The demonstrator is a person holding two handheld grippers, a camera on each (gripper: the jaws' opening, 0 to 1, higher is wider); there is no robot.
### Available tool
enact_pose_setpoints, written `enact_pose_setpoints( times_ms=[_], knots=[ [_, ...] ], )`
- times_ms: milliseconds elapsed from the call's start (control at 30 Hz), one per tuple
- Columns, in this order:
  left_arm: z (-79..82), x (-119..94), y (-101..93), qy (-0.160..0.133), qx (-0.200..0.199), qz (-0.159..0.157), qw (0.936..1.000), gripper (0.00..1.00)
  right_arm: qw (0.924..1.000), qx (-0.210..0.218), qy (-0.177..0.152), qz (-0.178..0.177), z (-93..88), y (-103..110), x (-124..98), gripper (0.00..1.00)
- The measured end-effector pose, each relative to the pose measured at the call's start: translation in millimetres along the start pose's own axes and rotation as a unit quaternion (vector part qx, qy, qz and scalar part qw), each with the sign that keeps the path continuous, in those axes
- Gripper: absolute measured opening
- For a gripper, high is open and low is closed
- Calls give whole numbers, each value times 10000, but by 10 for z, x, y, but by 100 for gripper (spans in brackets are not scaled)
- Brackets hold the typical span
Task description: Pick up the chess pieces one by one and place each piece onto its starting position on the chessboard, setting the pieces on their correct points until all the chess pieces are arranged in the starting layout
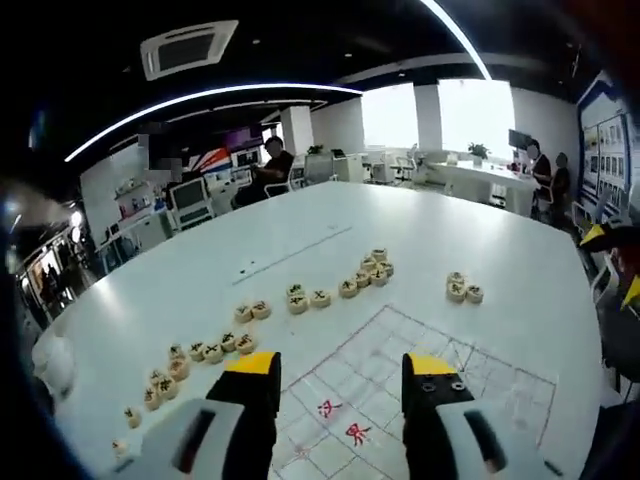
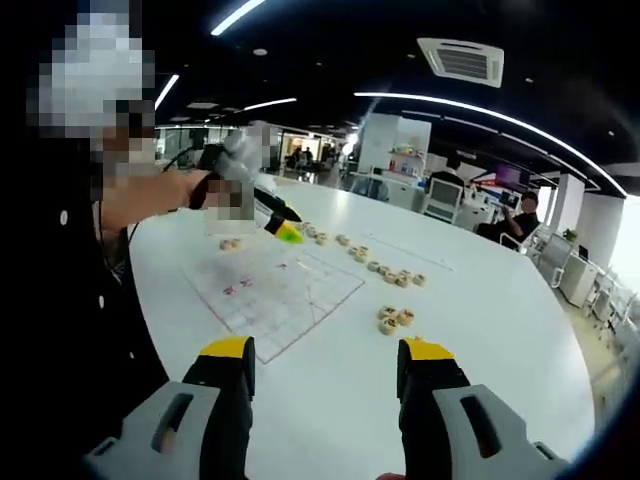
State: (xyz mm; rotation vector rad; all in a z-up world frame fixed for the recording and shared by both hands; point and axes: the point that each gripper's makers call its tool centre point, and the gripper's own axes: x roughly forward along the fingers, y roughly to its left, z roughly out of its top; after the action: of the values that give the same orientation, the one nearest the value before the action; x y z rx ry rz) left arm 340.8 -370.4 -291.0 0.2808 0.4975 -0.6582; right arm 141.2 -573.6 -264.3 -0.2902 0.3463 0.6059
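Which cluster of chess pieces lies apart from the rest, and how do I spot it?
Start at the printed grid chessboard sheet on the white table. Past its far corner sits a trio of round tan wooden chess pieces, alone, off the long trail of pieces.

Readable text is thin here. My left gripper view shows two red Chinese characters printed on the chessboard (image 1: 420, 380), in its middle band: 汉 (image 1: 329, 407) and 界 (image 1: 357, 433) just beside it. The chess pieces (image 1: 300, 298) beside the board carry dark glyphs on their top faces, too small to read. In my right gripper view the board's red marks (image 2: 238, 288) are illegible smudges.
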Motion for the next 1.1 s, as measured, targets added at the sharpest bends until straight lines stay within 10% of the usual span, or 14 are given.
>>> enact_pose_setpoints(
  times_ms=[467,767,1100],
  knots=[
    [294,648,96,708,857,-836,9903,49,9995,231,48,-230,-118,-88,-77,58],
    [245,993,110,1150,1911,-1287,9663,44,9991,283,111,-293,-158,-111,-108,58],
    [199,1329,29,1494,1852,-1639,9573,36,9987,331,207,-314,-215,-70,-132,58]
  ],
)
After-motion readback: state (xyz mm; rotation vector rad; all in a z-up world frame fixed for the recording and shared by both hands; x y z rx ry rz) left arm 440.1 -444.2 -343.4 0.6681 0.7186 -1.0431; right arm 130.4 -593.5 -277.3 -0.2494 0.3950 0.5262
